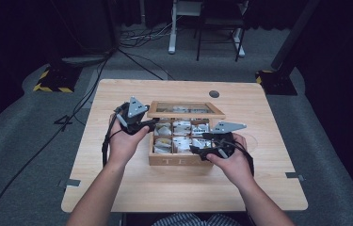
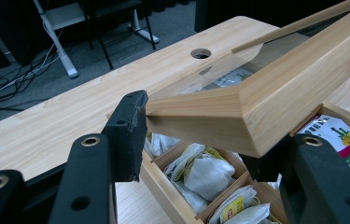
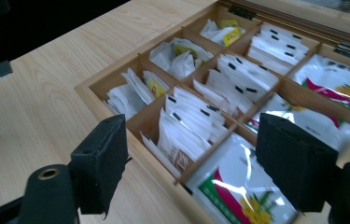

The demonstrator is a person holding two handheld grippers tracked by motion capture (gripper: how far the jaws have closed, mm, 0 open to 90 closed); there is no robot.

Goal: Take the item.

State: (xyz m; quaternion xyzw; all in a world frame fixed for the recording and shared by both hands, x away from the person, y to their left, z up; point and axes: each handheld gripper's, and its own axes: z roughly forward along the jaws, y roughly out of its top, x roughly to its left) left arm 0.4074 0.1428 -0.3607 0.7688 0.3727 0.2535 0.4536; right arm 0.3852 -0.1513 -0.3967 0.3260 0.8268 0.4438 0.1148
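Wooden tea box (image 1: 180,159) stood open on the table (image 1: 117,183).
We clamped its lid (image 2: 256,112) in the left gripper (image 2: 200,140); the right gripper (image 3: 191,163) gaped wide, empty.

Wooden table (image 1: 179,188), chair (image 1: 219,23) beyond

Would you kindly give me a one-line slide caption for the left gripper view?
Left gripper clamped on the corner of the wooden tea box's raised lid, holding it open above compartments of tea bags.
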